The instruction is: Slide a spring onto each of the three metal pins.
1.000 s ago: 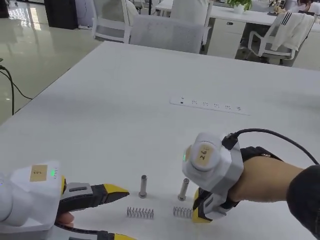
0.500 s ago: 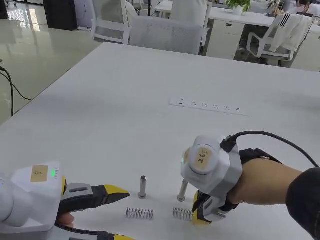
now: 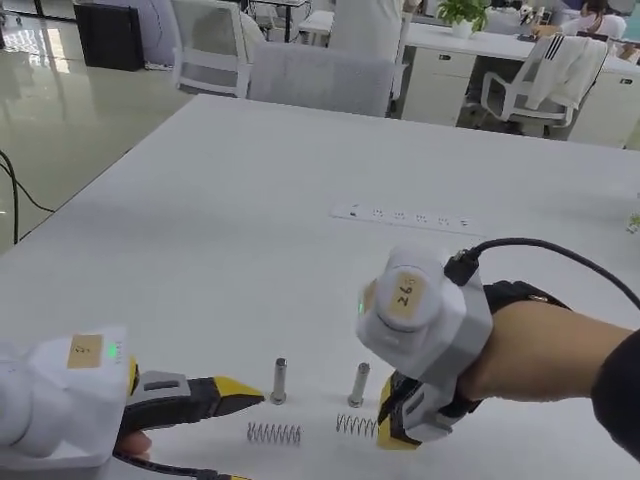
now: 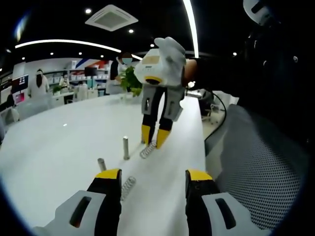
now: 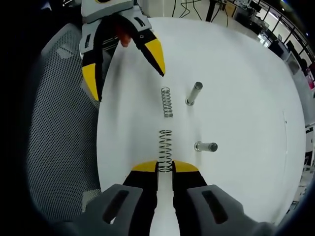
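Two hand-held grippers are held low over a white desk. At far left, the left hand-held gripper is held wide open and empty, jaws aimed rightward at the parts. Just past its tips the left spring is laid flat, long axis left-to-right, and the left pin is stood upright just behind it, bare. Next over, the right pin is also stood upright and bare. The right spring is laid flat just in front of that pin, apart from it and roughly in line with the left spring. Its right end is pinched between the near-closed jaws of the right hand-held gripper, so the spring's axis is run straight out along the jaws. By judgement, the pinched spring has to be lifted and tipped upright, since its axis is horizontal and the pin's is vertical. The right pin is judged the nearer target.
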`<state>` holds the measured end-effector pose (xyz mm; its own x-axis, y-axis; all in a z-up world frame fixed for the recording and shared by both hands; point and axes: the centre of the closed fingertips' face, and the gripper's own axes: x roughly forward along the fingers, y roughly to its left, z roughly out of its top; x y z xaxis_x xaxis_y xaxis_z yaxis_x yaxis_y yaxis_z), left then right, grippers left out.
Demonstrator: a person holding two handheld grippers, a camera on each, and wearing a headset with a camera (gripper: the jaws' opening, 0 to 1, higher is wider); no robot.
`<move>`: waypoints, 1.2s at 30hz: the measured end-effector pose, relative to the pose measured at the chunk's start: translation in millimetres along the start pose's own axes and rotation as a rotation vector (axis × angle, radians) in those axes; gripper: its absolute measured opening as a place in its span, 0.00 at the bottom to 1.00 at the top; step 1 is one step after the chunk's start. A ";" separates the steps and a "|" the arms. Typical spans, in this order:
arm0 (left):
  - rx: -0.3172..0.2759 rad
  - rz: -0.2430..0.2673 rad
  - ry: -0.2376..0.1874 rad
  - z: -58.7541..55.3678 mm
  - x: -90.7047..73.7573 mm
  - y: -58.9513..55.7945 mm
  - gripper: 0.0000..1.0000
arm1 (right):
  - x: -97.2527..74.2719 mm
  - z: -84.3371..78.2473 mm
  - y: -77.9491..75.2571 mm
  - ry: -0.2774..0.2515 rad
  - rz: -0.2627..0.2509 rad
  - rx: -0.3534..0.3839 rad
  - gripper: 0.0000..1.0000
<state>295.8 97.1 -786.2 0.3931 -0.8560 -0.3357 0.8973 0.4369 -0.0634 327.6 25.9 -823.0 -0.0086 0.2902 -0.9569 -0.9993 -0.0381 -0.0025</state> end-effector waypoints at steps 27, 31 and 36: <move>0.119 -0.098 -0.014 24.2 20.9 -4.0 0.21 | -25.4 34.3 20.6 -0.026 -0.004 -0.112 0.08; 0.123 -0.108 -0.016 24.8 22.8 -6.3 0.19 | -24.9 35.8 23.3 -0.024 0.004 -0.126 0.08; 0.129 -0.118 -0.016 24.6 24.0 -8.9 0.15 | -24.1 37.1 26.3 -0.024 0.013 -0.142 0.08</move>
<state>302.2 65.9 -770.5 0.2862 -0.9039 -0.3179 0.9552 0.2954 0.0200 300.2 53.4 -789.2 -0.0237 0.3117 -0.9499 -0.9838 -0.1762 -0.0333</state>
